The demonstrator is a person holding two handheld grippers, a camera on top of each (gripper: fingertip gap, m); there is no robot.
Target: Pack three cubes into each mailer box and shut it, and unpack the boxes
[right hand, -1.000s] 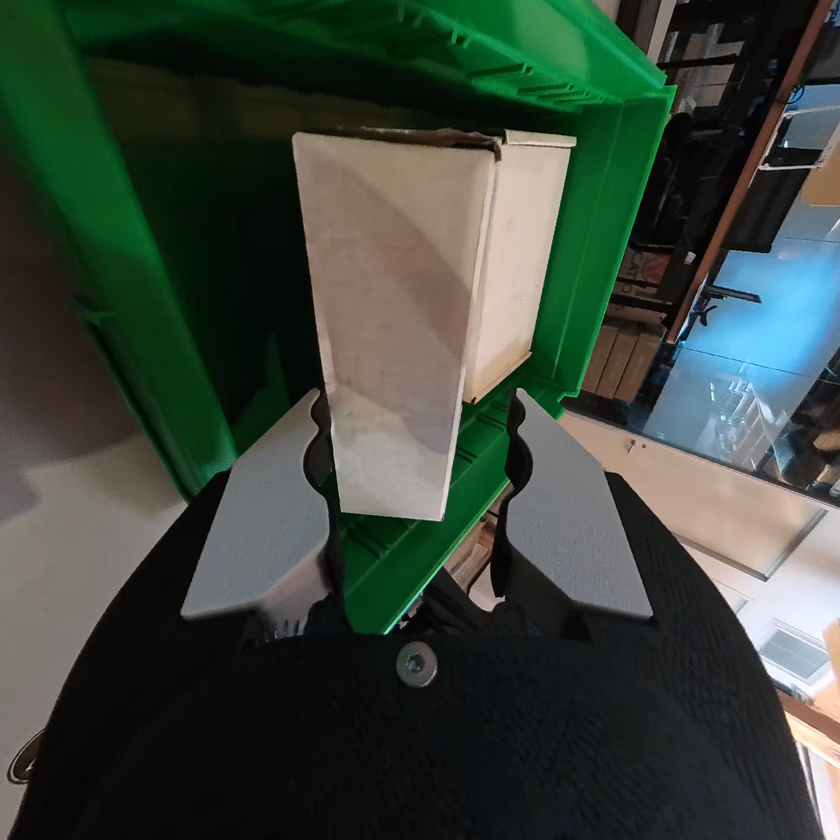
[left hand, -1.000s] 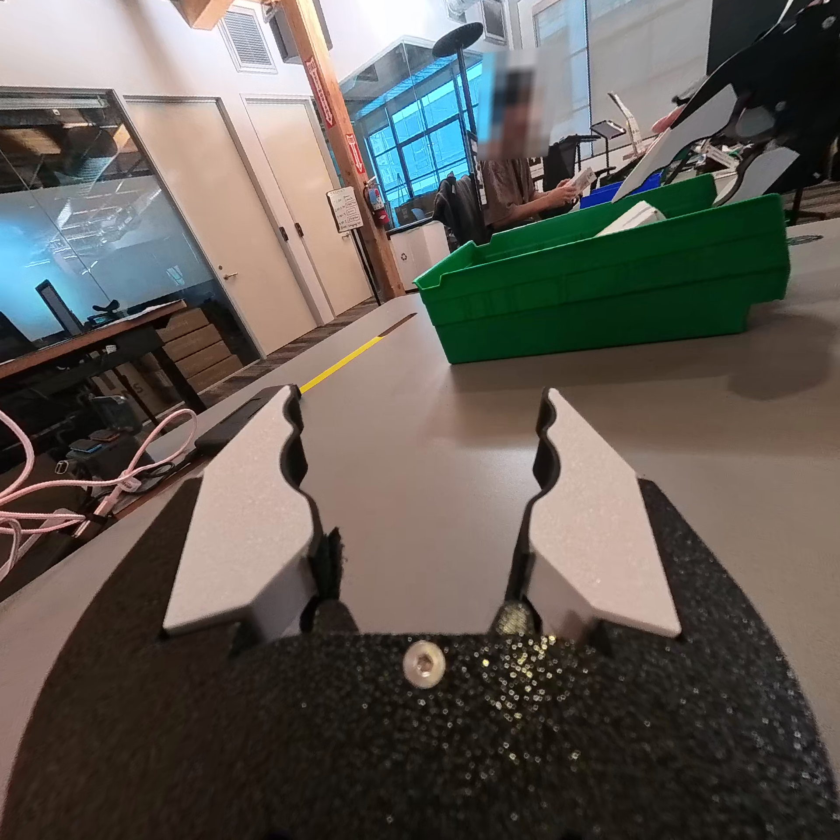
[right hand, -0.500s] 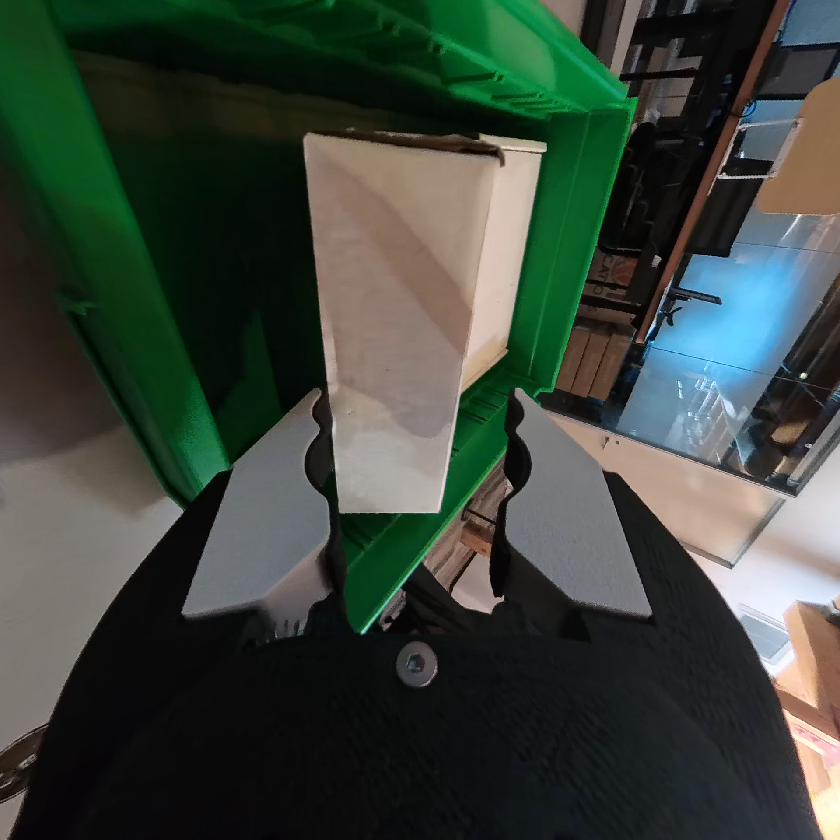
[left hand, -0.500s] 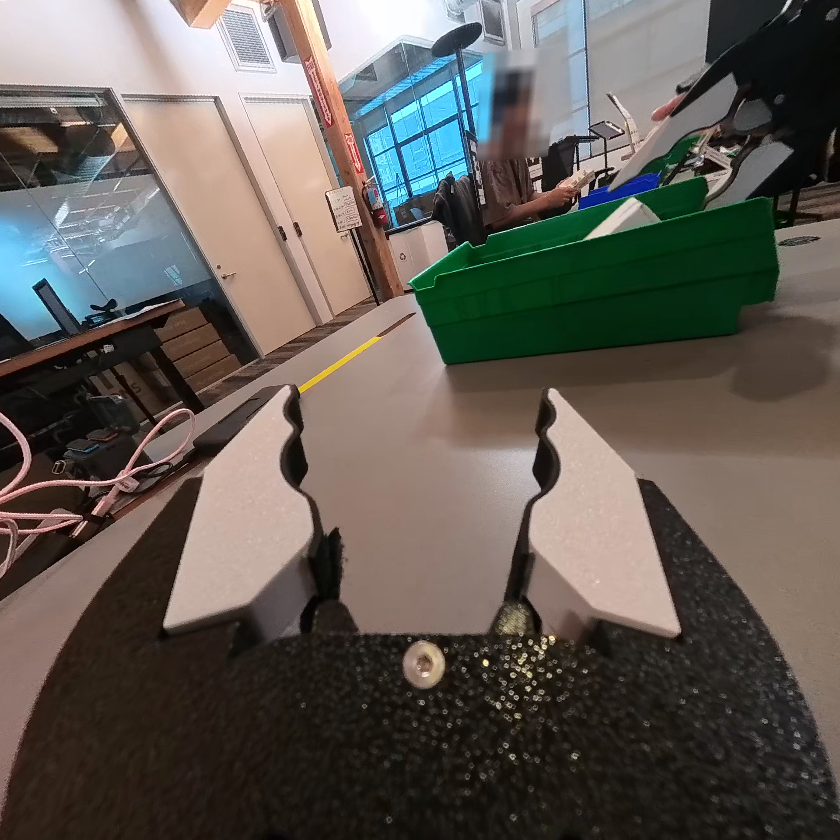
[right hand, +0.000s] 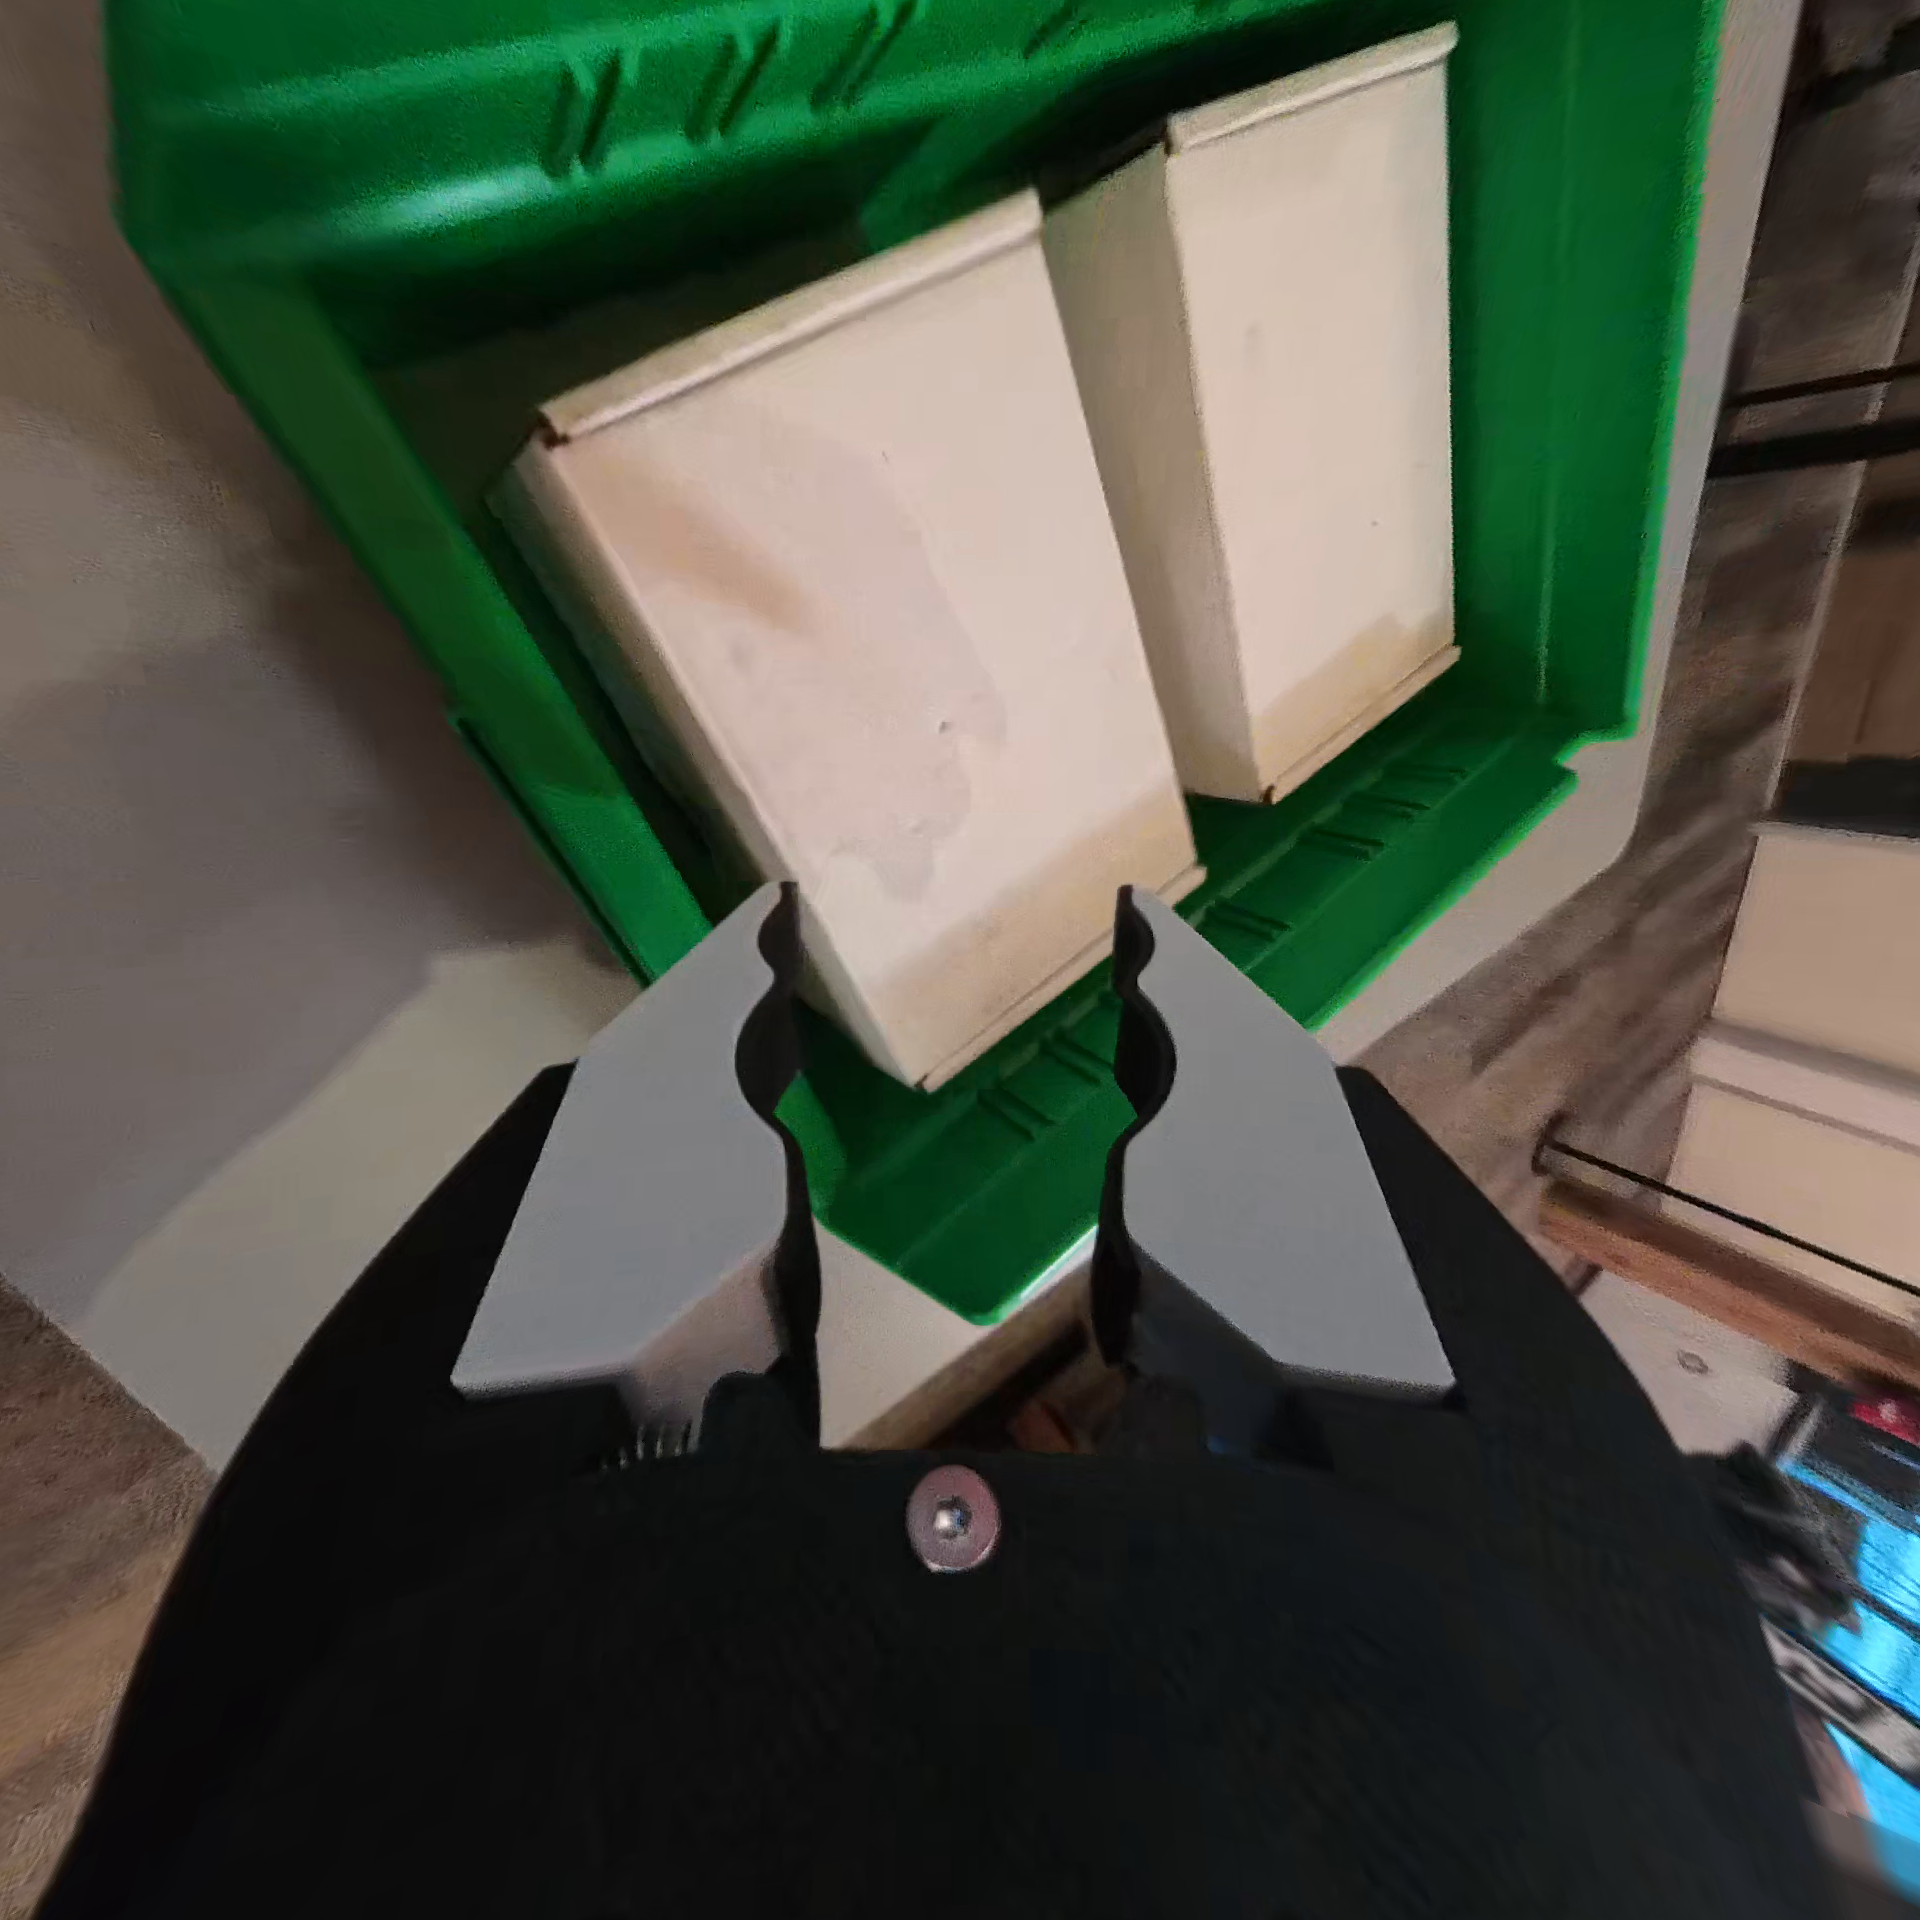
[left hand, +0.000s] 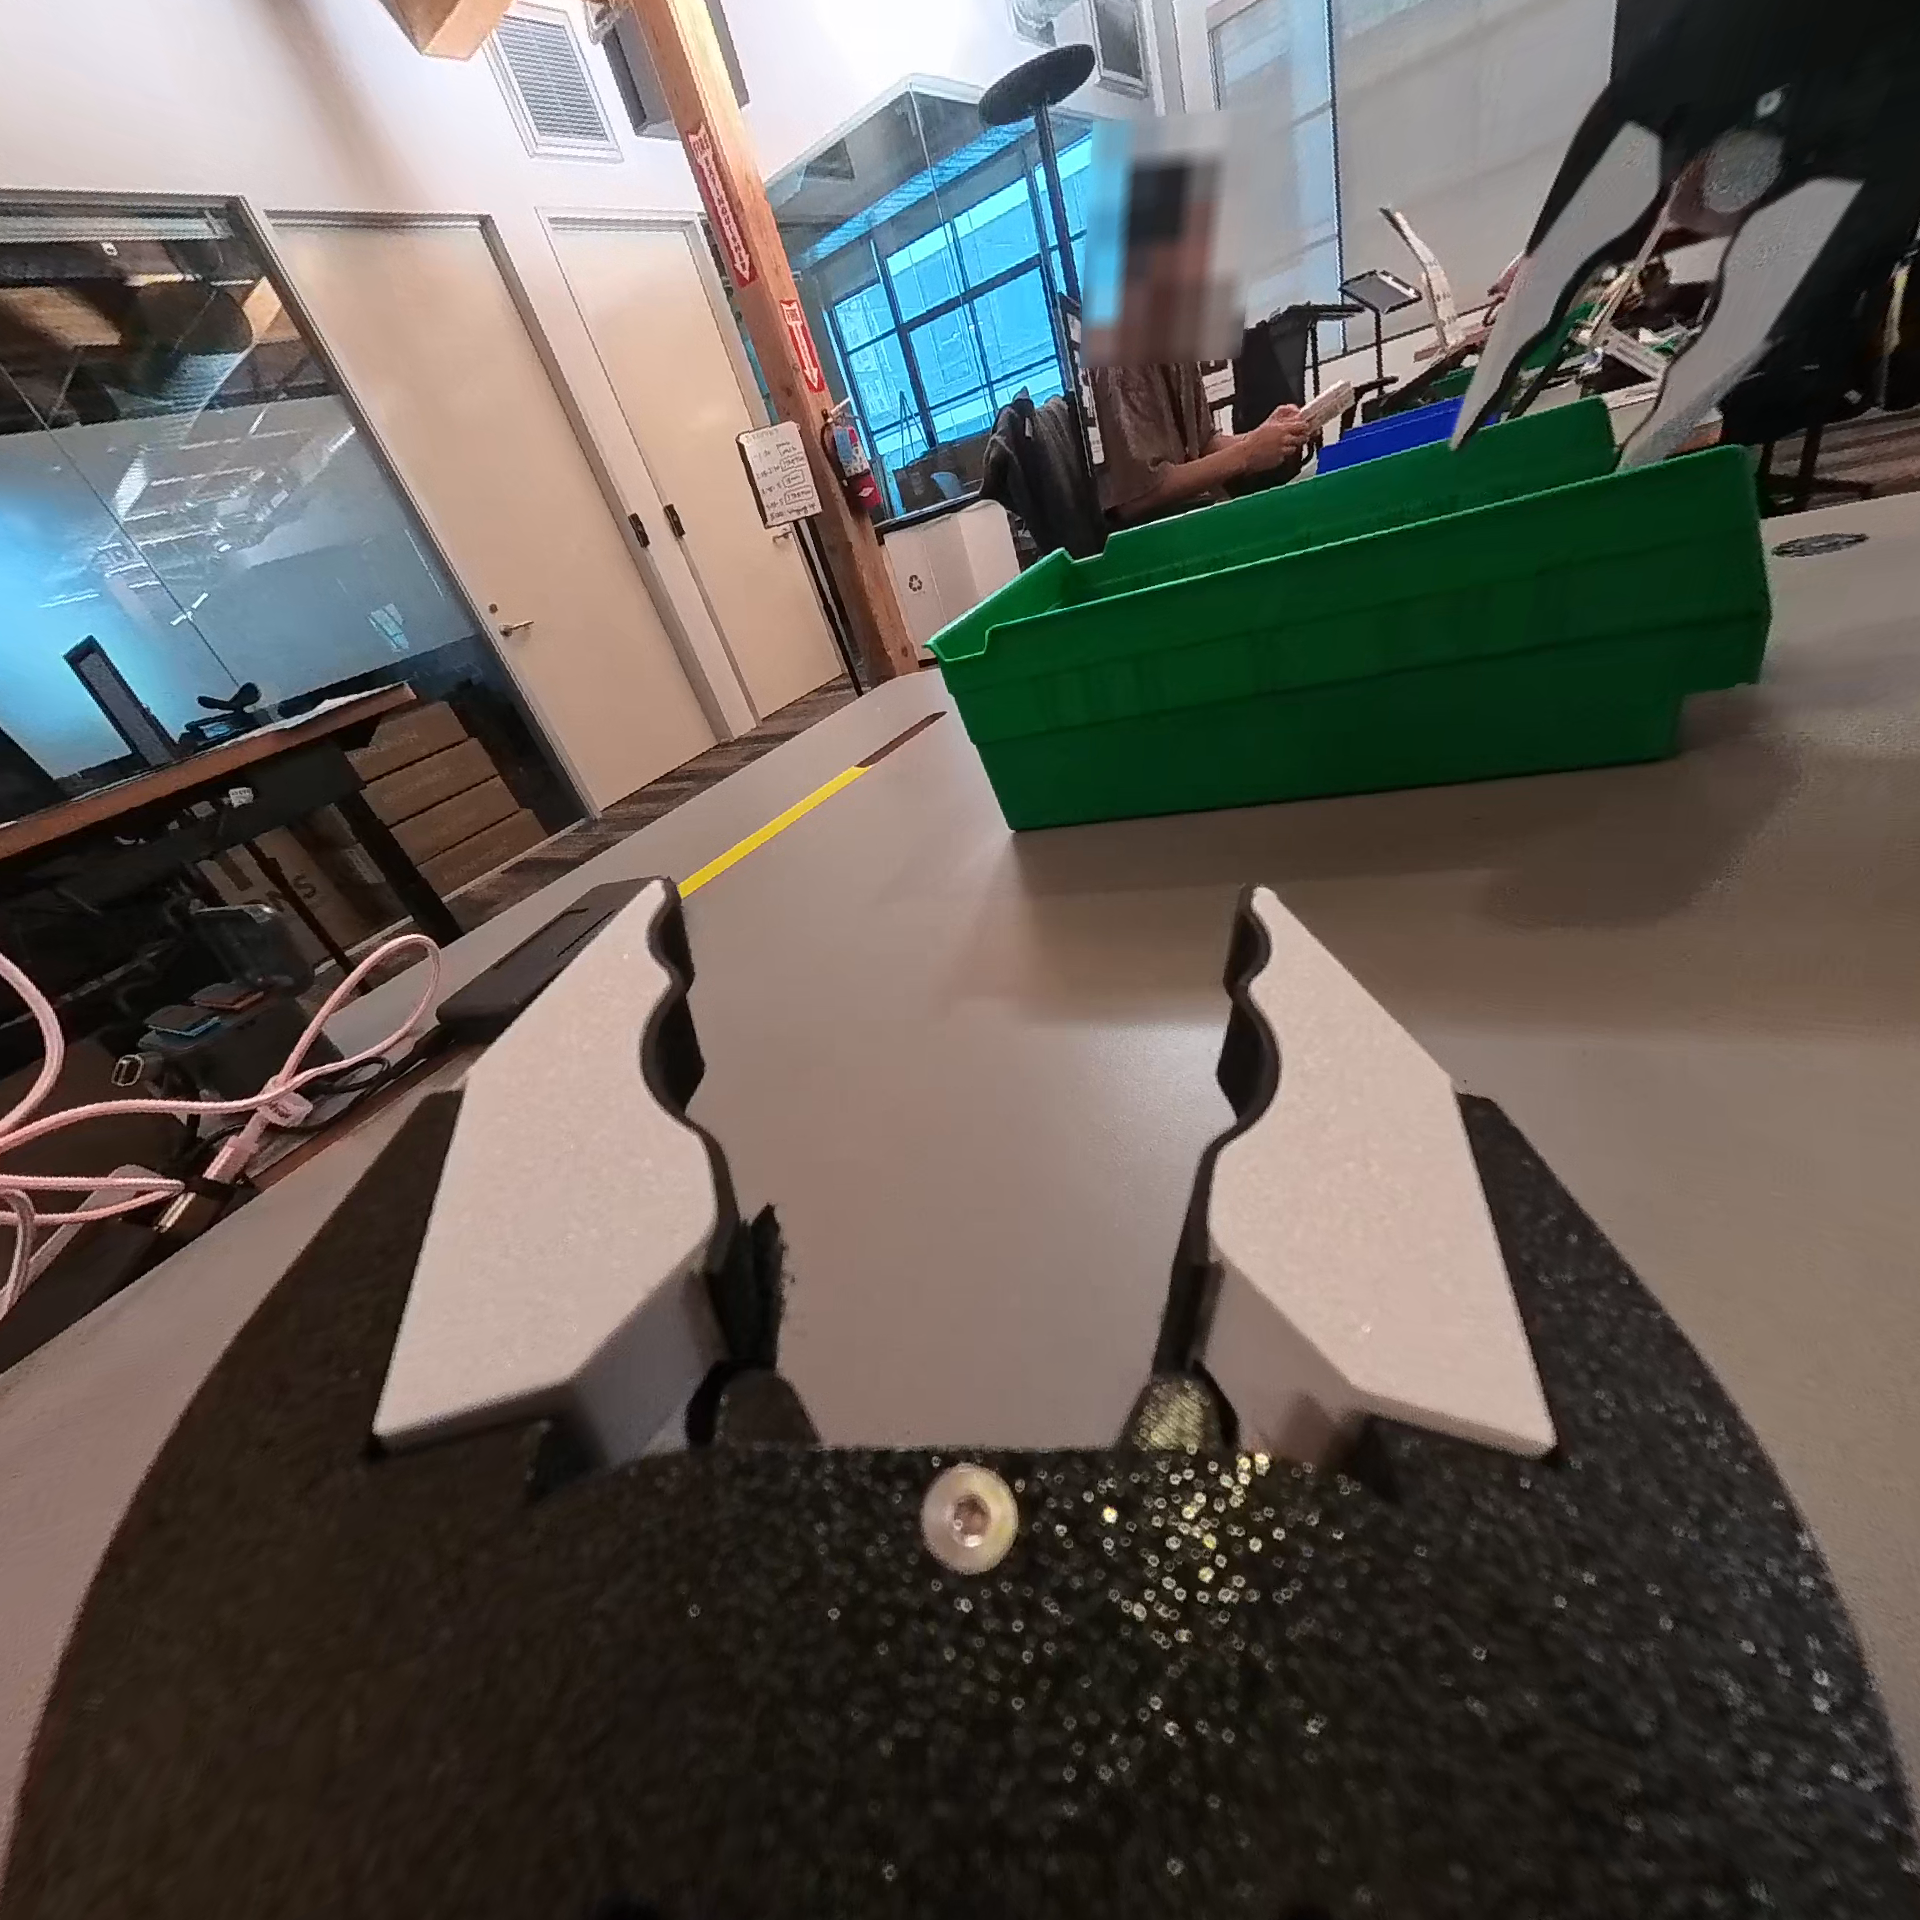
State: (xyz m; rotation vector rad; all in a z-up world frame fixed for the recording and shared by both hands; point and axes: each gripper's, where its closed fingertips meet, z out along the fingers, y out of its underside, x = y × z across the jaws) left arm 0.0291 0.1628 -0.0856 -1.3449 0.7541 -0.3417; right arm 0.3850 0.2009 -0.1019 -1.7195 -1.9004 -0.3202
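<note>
Released mailer box (right hand: 852, 623) now flat in green bin (right hand: 1621, 416)

Red signs on wooden post (left hand: 727, 197), white notice sheet (left hand: 781, 473) beside door, wording too small to read

Two boxes (right hand: 852, 623) seemingly crowding bin (right hand: 312, 343)

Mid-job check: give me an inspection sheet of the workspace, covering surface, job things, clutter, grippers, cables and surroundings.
Surface: grey table, bare ahead of the left gripper.
Job's things: two closed white mailer boxes side by side in the green bin; cubes: nothing seen.
Clutter: flat black device at the table's left edge.
Grippers: left gripper open over bare table; right gripper open above the bin, holding nothing.
Cables: pink cable beside the table.
Surroundings: seated person, doors, glass wall, wooden post.
</note>
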